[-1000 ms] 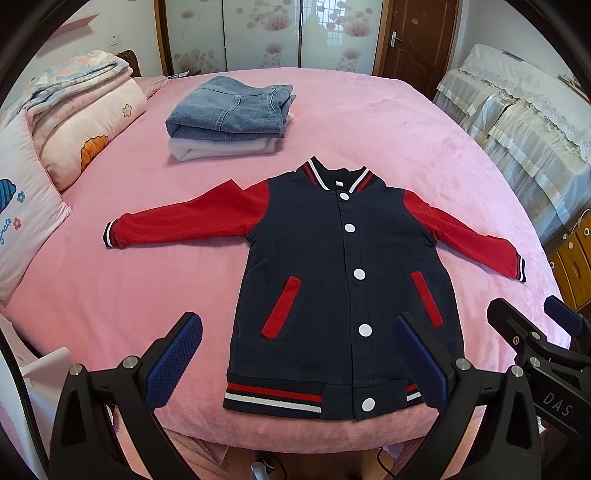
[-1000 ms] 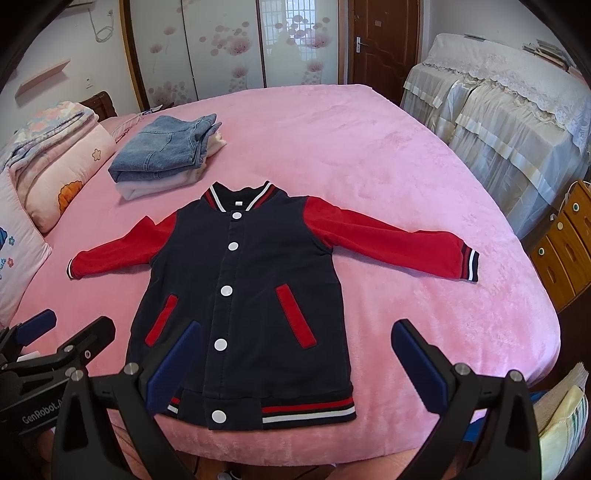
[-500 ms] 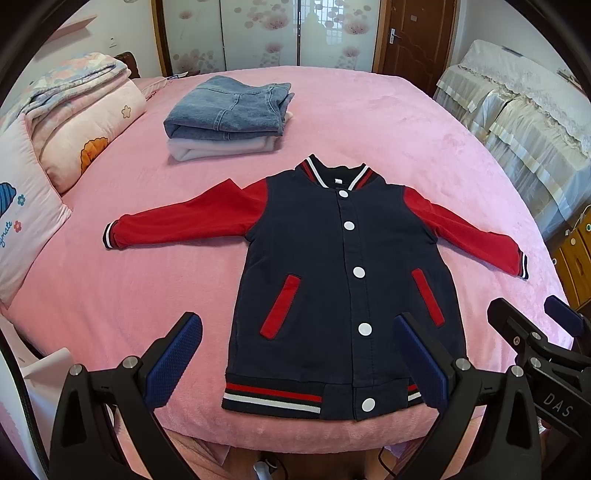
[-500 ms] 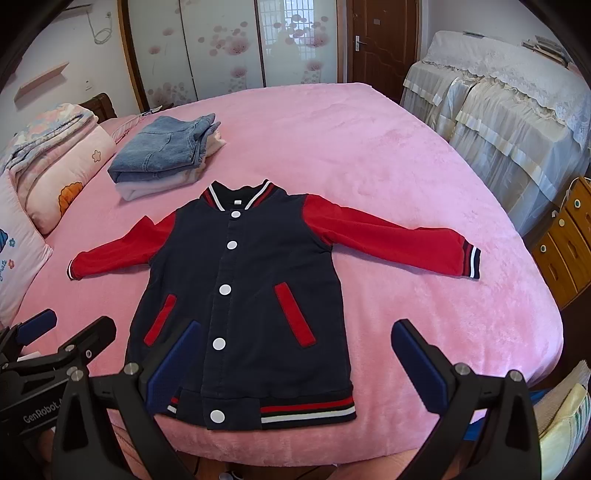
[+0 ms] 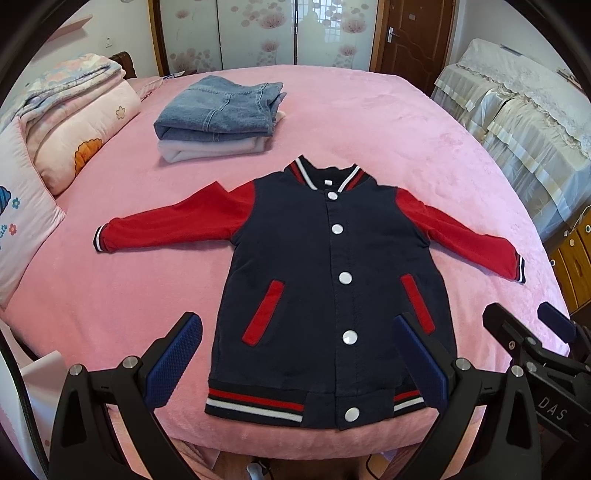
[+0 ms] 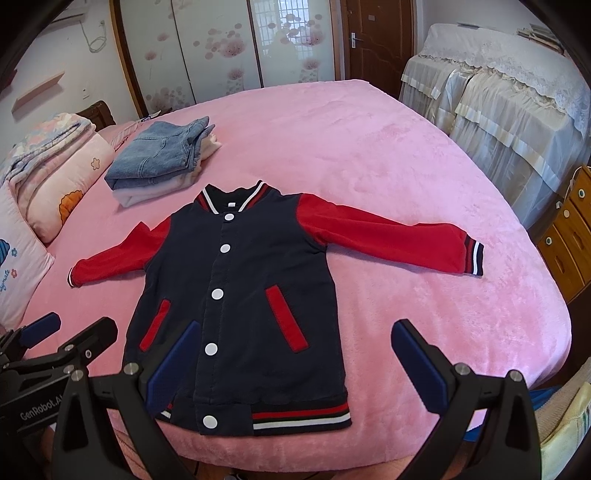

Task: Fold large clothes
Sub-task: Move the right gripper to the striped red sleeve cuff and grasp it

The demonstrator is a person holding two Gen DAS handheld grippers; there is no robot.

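Note:
A navy jacket (image 5: 314, 280) (image 6: 243, 302) with red sleeves and white snaps lies flat and buttoned on the pink bed (image 5: 369, 122), collar away from me, both sleeves spread out. My left gripper (image 5: 295, 354) hovers open above the hem near the bed's front edge, holding nothing. My right gripper (image 6: 295, 354) is open too, over the jacket's lower right side. The right gripper (image 5: 532, 339) shows at the right edge of the left wrist view. In the right wrist view the left gripper (image 6: 62, 339) appears at the left edge.
A folded stack with jeans on top (image 5: 221, 114) (image 6: 162, 155) sits behind the jacket. Pillows and a folded quilt (image 5: 74, 122) line the left side. Covered furniture (image 5: 517, 118) and wooden drawers (image 6: 569, 236) stand to the right; a brown door (image 5: 413, 33) is at the back.
Both views have shifted only slightly; the jacket sits a touch lower in frame. The jacket lies as before and both grippers stay open.

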